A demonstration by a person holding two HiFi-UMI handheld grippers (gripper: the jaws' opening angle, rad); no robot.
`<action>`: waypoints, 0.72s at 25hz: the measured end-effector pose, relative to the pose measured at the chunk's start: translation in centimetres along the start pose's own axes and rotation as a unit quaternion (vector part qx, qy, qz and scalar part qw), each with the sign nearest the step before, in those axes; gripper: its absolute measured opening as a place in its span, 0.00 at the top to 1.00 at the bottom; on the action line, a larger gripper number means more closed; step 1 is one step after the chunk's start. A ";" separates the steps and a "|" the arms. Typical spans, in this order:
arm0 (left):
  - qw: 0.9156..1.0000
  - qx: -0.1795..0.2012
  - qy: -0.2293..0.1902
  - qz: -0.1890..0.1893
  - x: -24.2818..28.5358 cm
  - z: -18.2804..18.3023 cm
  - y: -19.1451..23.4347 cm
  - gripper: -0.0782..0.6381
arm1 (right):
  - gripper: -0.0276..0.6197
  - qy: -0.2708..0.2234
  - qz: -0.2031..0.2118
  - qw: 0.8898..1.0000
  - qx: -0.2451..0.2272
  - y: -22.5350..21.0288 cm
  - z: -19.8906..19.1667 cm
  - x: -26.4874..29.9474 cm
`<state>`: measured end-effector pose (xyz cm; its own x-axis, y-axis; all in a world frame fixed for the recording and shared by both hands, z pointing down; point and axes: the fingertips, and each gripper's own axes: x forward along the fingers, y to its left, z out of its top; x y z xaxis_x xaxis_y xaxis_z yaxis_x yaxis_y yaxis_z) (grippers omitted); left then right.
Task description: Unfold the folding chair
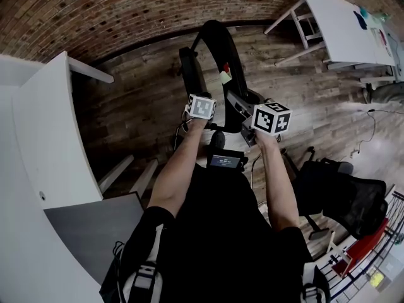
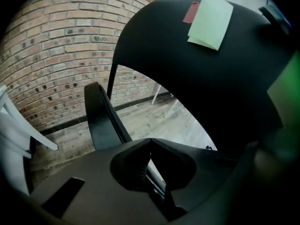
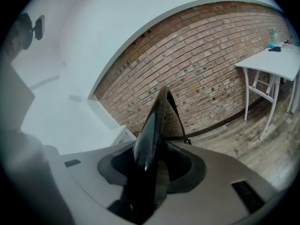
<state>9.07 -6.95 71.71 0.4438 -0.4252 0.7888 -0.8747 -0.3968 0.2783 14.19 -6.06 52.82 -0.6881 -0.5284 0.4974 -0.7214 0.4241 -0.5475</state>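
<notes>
Though folding chair (image 1: 192,68) stands at 12 o'clock, it looks only part open; seat needs swinging down. Right gripper (image 3: 154,146), 1 o'clock, clamps chair's thin black panel edge. Left gripper (image 2: 150,142), 11 o'clock, jaws together, nothing btwn.

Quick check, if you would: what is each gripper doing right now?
The left gripper is closed; whether it pinches anything cannot be told.
The right gripper is closed on the folding chair, on a panel's edge.
</notes>
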 end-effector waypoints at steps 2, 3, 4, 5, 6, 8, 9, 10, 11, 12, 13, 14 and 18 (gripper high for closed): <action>1.000 0.015 0.011 0.009 -0.2 -0.6 0.2 0.87 | 0.70 -0.003 0.002 1.000 0.008 -0.5 0.0 -0.2; 0.999 0.024 0.018 0.015 -0.2 -1.1 0.5 0.87 | 0.70 -0.007 0.004 1.000 0.017 -1.0 0.0 -0.3; 0.999 0.032 0.026 0.022 -0.3 -1.6 1.0 0.87 | 0.70 -0.011 0.006 1.000 0.028 -1.4 0.0 -0.4; 0.999 0.034 0.033 0.028 -0.4 -2.1 1.7 0.87 | 0.70 -0.016 0.009 0.999 0.039 -1.9 -0.1 -0.4; 0.998 0.030 0.037 0.033 -0.5 -2.7 2.4 0.87 | 0.71 -0.019 0.012 0.999 0.049 -2.4 -0.2 -0.5; 0.998 0.018 0.039 0.039 -0.8 -3.5 3.6 0.87 | 0.71 -0.022 0.014 0.998 0.058 -3.3 -0.3 -0.7; 0.998 0.011 0.039 0.042 -1.0 -3.9 4.2 0.87 | 0.72 -0.021 0.014 0.998 0.059 -3.6 -0.4 -0.8; 0.998 0.007 0.040 0.046 -1.2 -4.3 4.7 0.87 | 0.72 -0.021 0.015 0.998 0.059 -3.8 -0.4 -0.8; 0.998 0.005 0.043 0.051 -1.4 -4.8 5.3 0.87 | 0.73 -0.020 0.015 0.998 0.060 -3.9 -0.5 -0.8; 0.997 0.004 0.047 0.057 -1.6 -5.3 5.9 0.87 | 0.73 -0.021 0.015 0.998 0.063 -4.1 -0.5 -0.7; 0.997 0.003 0.047 0.060 -1.7 -5.8 6.5 0.87 | 0.73 -0.020 0.012 0.998 0.065 -4.3 -0.7 -0.5; 0.997 -0.002 0.042 0.059 -1.8 -6.1 6.8 0.87 | 0.74 -0.018 0.007 0.998 0.065 -4.7 -1.0 -0.4; 0.999 -0.052 0.004 0.004 -1.7 -7.1 5.2 0.87 | 0.81 0.004 -0.027 0.997 0.068 -7.4 -2.7 0.2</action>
<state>2.39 -2.55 75.70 0.4349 -0.4208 0.7961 -0.8941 -0.3067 0.3263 19.19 -7.32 58.75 -0.6493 -0.5421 0.5334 -0.7407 0.2918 -0.6051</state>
